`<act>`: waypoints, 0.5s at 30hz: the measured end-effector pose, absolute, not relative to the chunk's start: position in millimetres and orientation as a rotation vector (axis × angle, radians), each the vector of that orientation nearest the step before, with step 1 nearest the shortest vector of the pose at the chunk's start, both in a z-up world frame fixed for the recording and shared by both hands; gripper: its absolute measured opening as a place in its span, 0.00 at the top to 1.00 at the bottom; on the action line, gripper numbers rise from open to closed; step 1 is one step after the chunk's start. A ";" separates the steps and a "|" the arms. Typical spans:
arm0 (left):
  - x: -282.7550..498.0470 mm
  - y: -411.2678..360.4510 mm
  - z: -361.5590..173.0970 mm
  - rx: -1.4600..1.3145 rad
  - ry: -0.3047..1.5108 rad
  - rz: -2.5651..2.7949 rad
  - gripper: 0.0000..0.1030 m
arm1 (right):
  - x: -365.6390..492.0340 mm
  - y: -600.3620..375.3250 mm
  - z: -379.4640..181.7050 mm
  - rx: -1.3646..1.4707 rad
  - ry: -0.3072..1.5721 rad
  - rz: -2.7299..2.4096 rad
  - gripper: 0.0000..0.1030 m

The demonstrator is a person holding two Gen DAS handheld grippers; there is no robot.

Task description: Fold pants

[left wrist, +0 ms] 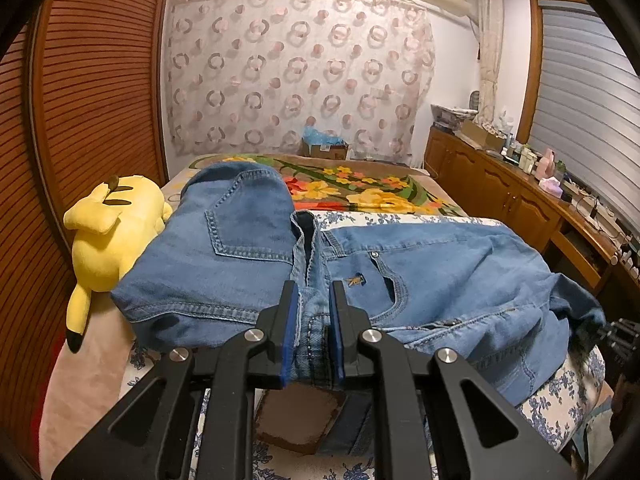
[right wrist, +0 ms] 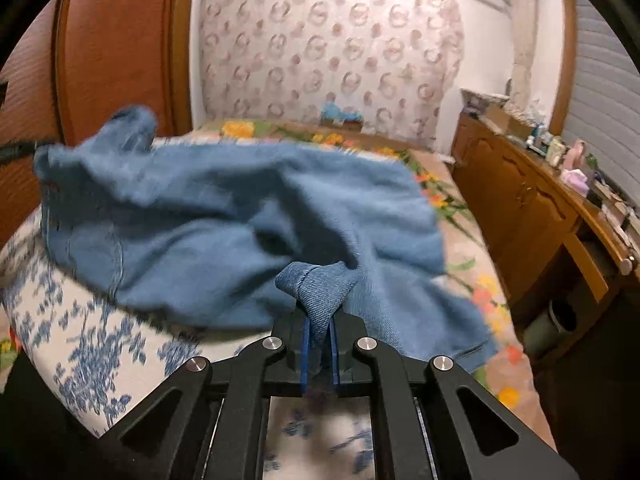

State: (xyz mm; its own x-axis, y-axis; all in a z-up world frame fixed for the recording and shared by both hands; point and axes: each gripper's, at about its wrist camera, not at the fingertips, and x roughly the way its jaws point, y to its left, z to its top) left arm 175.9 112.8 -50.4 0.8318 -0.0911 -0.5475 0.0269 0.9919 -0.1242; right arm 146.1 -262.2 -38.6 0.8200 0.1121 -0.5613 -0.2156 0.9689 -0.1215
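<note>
Blue denim pants lie across the bed, waist end toward me, back pocket at left and front pocket at right. My left gripper is shut on the bunched waistband at the near edge; a brown patch hangs below it. In the right wrist view the pants are blurred and lifted in folds above the bed. My right gripper is shut on a folded hem of the pants.
A yellow plush toy lies at the bed's left edge beside the pants. The bed has a blue-flowered sheet and a bright floral blanket. A wooden sideboard with bottles stands at right. A cardboard box sits at the far end.
</note>
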 end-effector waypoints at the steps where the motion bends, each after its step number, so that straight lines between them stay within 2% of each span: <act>1: 175.9 113.0 -48.8 -0.115 0.579 -0.063 0.84 | 144.4 -265.7 -32.6 -0.186 0.562 0.167 0.94; 9: 189.4 112.3 -23.9 -0.088 0.514 -0.072 0.84 | 163.3 -305.6 21.8 -0.174 0.428 0.089 0.95; 15: 217.5 107.7 -32.7 -0.087 0.533 -0.081 0.85 | 181.7 -321.1 2.6 -0.117 0.451 0.087 0.95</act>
State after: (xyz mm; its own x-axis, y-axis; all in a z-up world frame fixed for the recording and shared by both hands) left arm 217.5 107.7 -32.7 0.8583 -0.0998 -0.5033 0.0548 0.9931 -0.1035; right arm 181.7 -321.1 2.6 0.8965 0.0577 -0.4392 -0.1094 0.9896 -0.0934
